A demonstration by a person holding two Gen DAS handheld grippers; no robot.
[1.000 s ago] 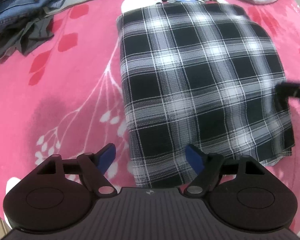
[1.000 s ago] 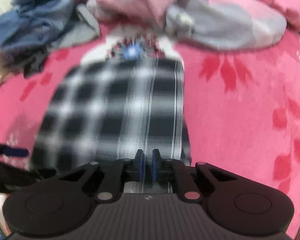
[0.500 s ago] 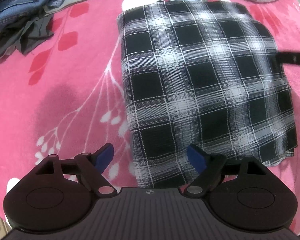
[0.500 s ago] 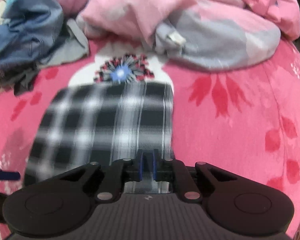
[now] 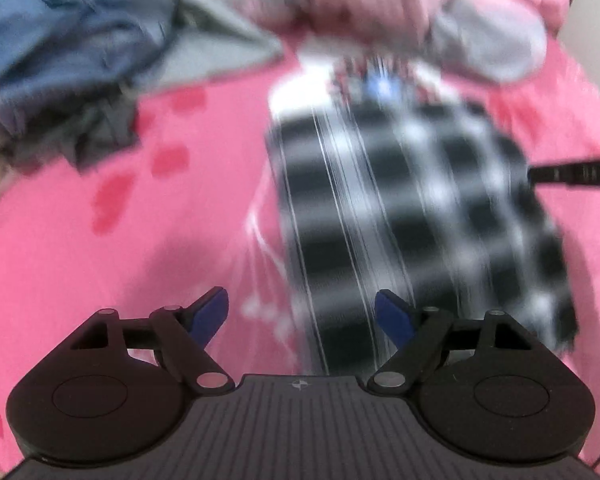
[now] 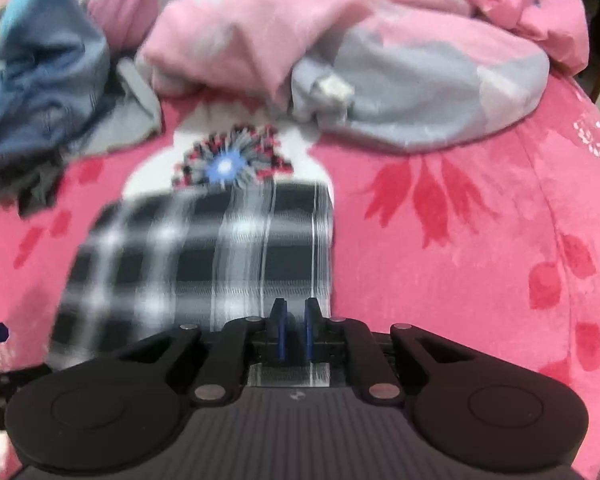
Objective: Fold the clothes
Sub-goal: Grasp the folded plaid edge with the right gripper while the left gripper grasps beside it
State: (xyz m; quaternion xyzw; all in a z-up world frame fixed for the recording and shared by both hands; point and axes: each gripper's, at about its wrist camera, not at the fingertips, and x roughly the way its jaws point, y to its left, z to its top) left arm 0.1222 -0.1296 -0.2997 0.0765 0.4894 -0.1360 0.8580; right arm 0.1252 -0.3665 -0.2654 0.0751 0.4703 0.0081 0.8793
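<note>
A black-and-white plaid garment [image 5: 412, 216] lies folded flat on the pink flowered bed cover [image 5: 148, 248]; it also shows in the right wrist view [image 6: 204, 252]. My left gripper [image 5: 300, 314] is open and empty, just off the garment's near left corner. My right gripper [image 6: 294, 328] is shut on the garment's near right edge; plaid cloth shows between and below its blue pads. The right gripper shows as a dark bar at the right edge of the left wrist view [image 5: 576, 172]. Both views are blurred by motion.
A heap of blue denim and grey clothes [image 5: 72, 56] lies at the back left, also seen in the right wrist view [image 6: 40, 80]. A pink and grey quilt [image 6: 380, 60] is bunched at the back. A dark flower print [image 6: 228, 160] sits just beyond the garment.
The left gripper has pulled back and tilted up, so the far clothes heap now shows. The right gripper, still shut on the plaid edge, has carried it further toward the garment's far end.
</note>
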